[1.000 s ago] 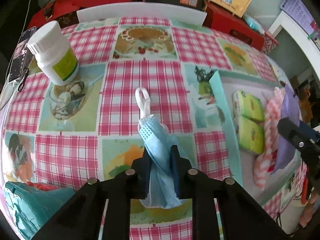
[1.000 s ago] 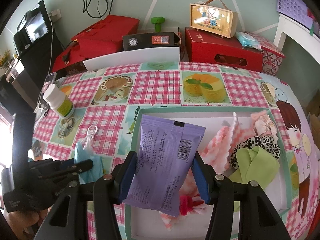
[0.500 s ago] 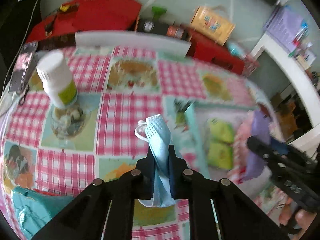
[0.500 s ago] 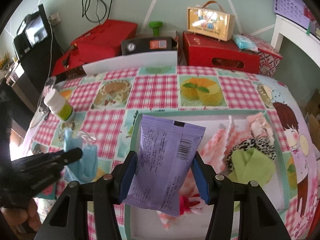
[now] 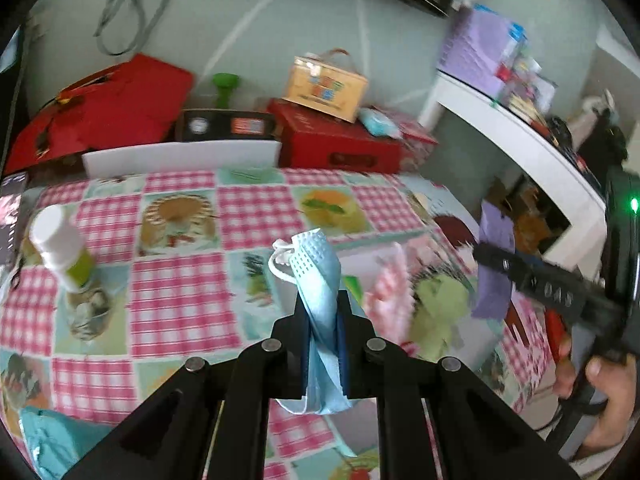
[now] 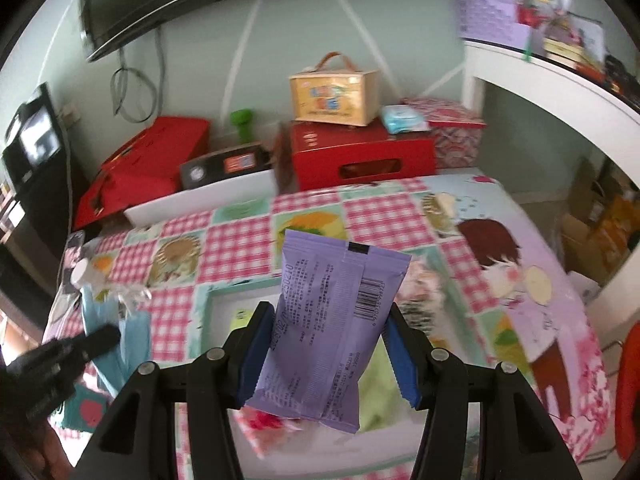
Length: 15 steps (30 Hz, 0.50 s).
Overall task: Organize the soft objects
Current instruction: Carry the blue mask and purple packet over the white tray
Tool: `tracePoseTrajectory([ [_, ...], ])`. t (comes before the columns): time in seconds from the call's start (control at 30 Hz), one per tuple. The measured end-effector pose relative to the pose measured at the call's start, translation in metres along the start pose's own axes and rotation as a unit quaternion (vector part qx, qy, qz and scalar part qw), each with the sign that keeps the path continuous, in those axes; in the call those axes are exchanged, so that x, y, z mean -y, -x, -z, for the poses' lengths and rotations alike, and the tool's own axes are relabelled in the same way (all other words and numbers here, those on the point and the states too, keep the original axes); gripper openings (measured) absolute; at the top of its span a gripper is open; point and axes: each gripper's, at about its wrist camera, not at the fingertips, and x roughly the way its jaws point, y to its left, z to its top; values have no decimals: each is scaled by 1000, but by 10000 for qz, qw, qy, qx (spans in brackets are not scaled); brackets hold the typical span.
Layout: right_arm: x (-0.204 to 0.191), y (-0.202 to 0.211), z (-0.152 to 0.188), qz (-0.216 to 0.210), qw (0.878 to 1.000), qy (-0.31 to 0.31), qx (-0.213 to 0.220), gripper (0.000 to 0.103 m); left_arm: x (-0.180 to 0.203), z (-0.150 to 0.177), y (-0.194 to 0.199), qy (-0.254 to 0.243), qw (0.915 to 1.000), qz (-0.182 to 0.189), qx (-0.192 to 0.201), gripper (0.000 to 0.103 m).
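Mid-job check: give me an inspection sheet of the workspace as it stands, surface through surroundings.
Surface: table with pink checked cloth; blurred shallow tray on it.
Job's things: blue face mask and purple packet, both lifted off the table; pink and green soft items in the tray.
Clutter: white pill bottle, phone at the left edge.
Grippers: left hand-held gripper shut on the mask; right hand-held gripper shut on the packet.
Cables: loops hanging on the wall.
Surroundings: red boxes, yellow carry case, white shelf.
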Motion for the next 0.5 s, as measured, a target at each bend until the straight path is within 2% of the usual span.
tracePoseTrajectory([
  [0.2,31,-2,1,226,9993,-300,-82,59,33,9,-28,-393,9985,152,-340,11],
  [0.5,28,-39,16,55,9976,-214,-657,59,37,27,-71,-429,9945,-103,-951,11],
])
